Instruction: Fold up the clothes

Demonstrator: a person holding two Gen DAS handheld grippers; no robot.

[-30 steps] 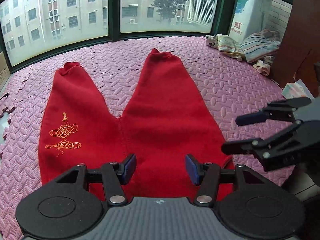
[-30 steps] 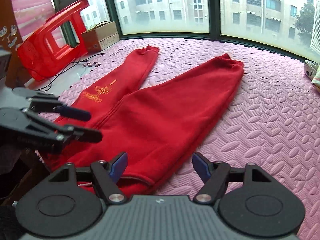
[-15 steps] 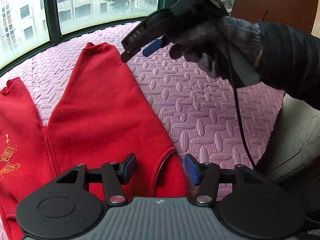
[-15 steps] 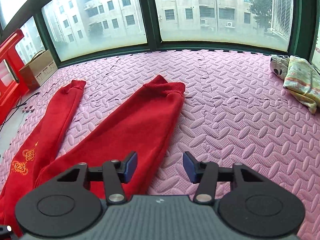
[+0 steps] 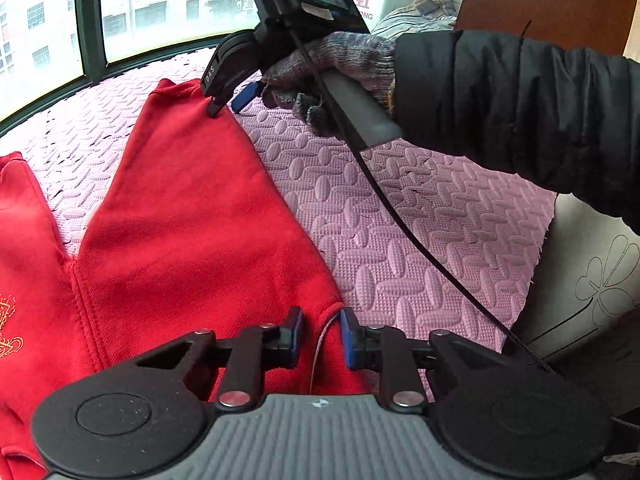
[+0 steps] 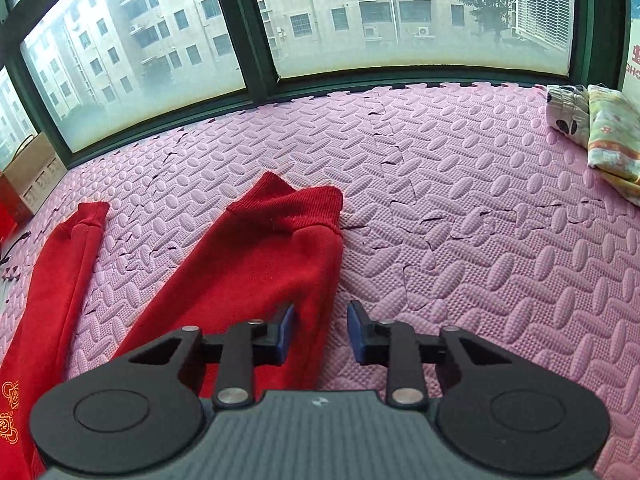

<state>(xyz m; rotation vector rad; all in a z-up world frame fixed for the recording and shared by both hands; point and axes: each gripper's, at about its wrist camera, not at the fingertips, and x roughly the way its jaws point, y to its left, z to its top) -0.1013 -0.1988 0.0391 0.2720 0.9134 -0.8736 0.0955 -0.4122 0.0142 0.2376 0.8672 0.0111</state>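
My left tool (image 5: 320,336) sits low over the waistband corner of the red trousers (image 5: 192,216), its blue-padded fingers parted by a narrow gap. The edge of the waistband and a thin drawstring (image 5: 320,344) run up between them, but the pads are not pressed on the cloth, so this tool holds nothing.

My right tool (image 6: 320,332) is also open by a similar gap, nothing between its fingers. It hovers at the outer edge of the right trouser leg, near the cuff (image 6: 292,204): the left finger is over red fabric and the right finger over bare mat. From the left wrist view I see that same right tool (image 5: 226,106) reached out over the far end of that leg, its tips at the cuff's corner; whether they touch the cloth I cannot tell. My gloved right hand (image 5: 332,68) grips its handle, with the black jacket sleeve (image 5: 520,104) behind and a black cable (image 5: 400,216) trailing down across the mat.

The trousers lie flat on the pink foam floor mat (image 6: 480,240), legs spread in a V toward the windows (image 6: 400,16). The other leg (image 6: 68,264) lies to the left, gold embroidery (image 6: 10,412) near its upper part. Folded patterned cloths (image 6: 600,136) rest at the mat's far right, and a cardboard box (image 6: 32,172) stands by the window at the left.
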